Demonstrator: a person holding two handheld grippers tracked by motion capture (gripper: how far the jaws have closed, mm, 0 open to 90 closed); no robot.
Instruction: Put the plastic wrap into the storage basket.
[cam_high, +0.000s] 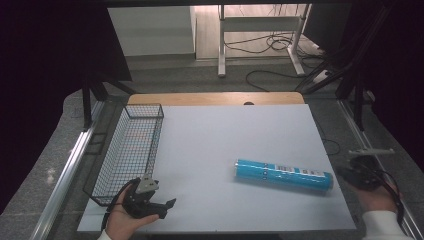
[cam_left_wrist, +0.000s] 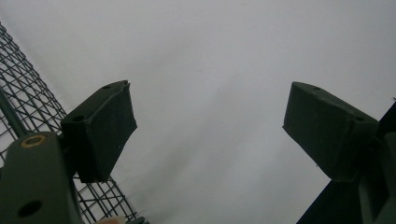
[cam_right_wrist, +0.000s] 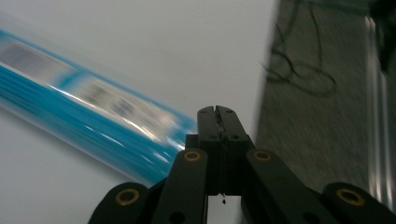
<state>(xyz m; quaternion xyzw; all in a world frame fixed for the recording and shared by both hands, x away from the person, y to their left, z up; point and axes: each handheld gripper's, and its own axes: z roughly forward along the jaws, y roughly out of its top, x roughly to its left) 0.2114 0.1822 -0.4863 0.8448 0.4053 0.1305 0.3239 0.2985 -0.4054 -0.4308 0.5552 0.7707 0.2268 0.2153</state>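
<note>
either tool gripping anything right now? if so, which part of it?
Nothing is held. The left tool stands open over bare table by the wire basket. The right tool is shut on nothing, beside the blue tube.

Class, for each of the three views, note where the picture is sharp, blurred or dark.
High view: black corners, sharp white table. Left gripper view: dim; basket mesh fairly sharp. Right gripper view: blue tube and floor smeared by motion blur, right gripper crisp.
</note>
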